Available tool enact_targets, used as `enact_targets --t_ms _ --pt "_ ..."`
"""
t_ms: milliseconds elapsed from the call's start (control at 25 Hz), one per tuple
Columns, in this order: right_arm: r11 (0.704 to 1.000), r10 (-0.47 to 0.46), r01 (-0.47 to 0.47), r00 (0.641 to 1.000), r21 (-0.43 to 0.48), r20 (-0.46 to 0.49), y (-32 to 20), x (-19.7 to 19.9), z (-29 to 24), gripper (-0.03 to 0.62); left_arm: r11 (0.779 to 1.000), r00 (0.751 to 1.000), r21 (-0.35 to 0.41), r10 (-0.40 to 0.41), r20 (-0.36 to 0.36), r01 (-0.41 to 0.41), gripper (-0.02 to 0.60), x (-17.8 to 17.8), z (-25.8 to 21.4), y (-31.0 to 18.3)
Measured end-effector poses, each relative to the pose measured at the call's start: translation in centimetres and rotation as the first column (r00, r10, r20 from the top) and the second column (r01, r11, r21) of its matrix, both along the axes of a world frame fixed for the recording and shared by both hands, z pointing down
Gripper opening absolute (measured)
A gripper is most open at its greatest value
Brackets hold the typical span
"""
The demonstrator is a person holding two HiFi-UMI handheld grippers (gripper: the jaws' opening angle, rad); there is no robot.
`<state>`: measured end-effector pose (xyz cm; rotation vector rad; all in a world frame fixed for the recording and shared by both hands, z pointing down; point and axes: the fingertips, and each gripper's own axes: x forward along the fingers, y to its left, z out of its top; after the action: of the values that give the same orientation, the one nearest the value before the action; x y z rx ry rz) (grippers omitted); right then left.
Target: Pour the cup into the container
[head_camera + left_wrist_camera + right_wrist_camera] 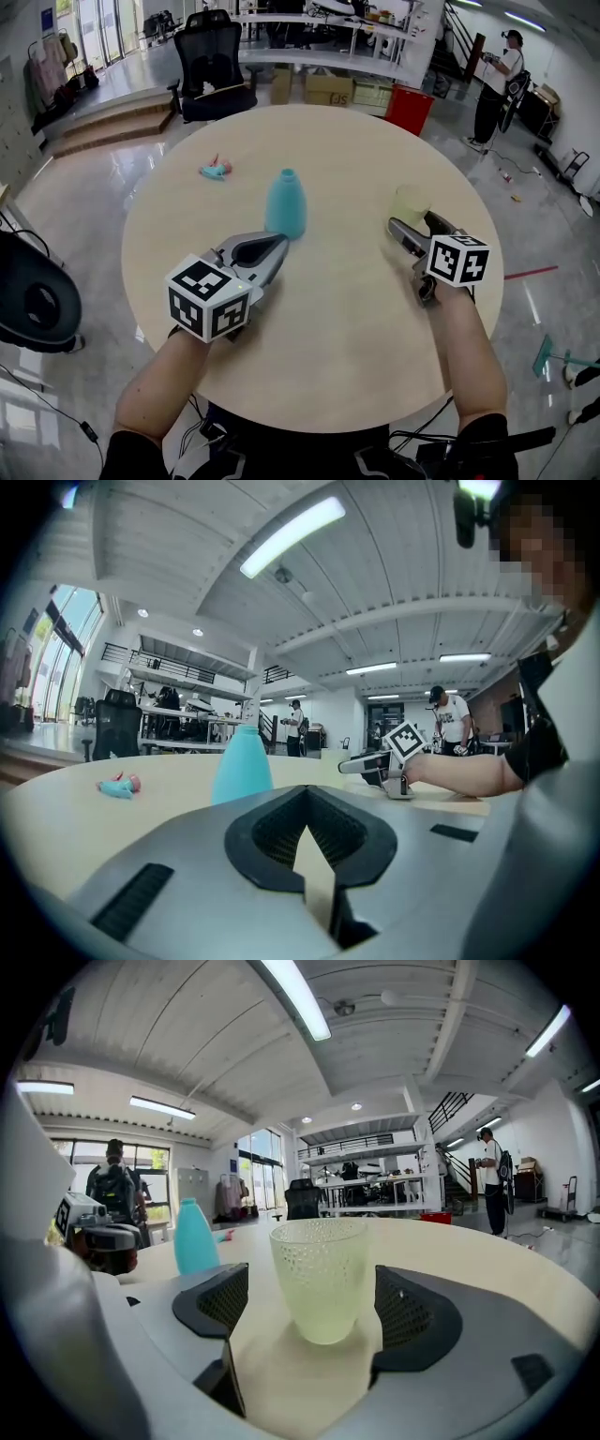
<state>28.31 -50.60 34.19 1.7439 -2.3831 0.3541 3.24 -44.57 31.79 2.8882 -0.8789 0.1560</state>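
Note:
A pale green dimpled cup (410,202) stands upright on the round beige table (328,356). My right gripper (421,226) is open, with a jaw on each side of the cup (319,1269). In the right gripper view (309,1286) a gap shows between each pad and the glass. I cannot tell what the cup holds. A teal bottle-shaped container (285,203) stands mid-table, to the left of the cup. My left gripper (280,241) lies just in front of it, shut and empty, and the container (242,763) shows beyond the closed tips (305,791).
A small pink and teal object (216,170) lies on the far left of the table. Beyond the table are a black office chair (214,56), cardboard boxes (328,89), a red bin (410,108) and a standing person (492,84). A black round object (37,300) sits on the floor at left.

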Motion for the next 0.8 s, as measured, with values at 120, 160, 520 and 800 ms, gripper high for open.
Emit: enact_targets --t_ms 120,160,520,800 --pt "1.000 0.004 -0.004 1.000 0.003 0.000 -1.2 -0.1 0.2 0.399 1.000 1.000 0.001 0.015 0.010 -0.015 0.000 0.1 0.4 -0.2" --pt "1.000 0.004 -0.004 1.000 0.002 -0.001 -1.5 -0.1 0.2 0.399 1.000 1.000 -0.003 0.016 0.013 -0.016 0.000 0.1 0.6 -0.2" --pt "1.000 0.010 -0.010 1.000 -0.001 0.001 -2.3 0.3 0.0 0.364 1.000 0.999 -0.003 0.027 0.022 -0.027 0.000 0.5 0.9 -0.1" --pt "0.996 -0.058 0.063 0.996 0.069 -0.066 -1.4 -2.3 -2.8 0.356 0.999 0.999 -0.003 0.038 0.025 -0.037 0.000 0.6 1.1 0.1"
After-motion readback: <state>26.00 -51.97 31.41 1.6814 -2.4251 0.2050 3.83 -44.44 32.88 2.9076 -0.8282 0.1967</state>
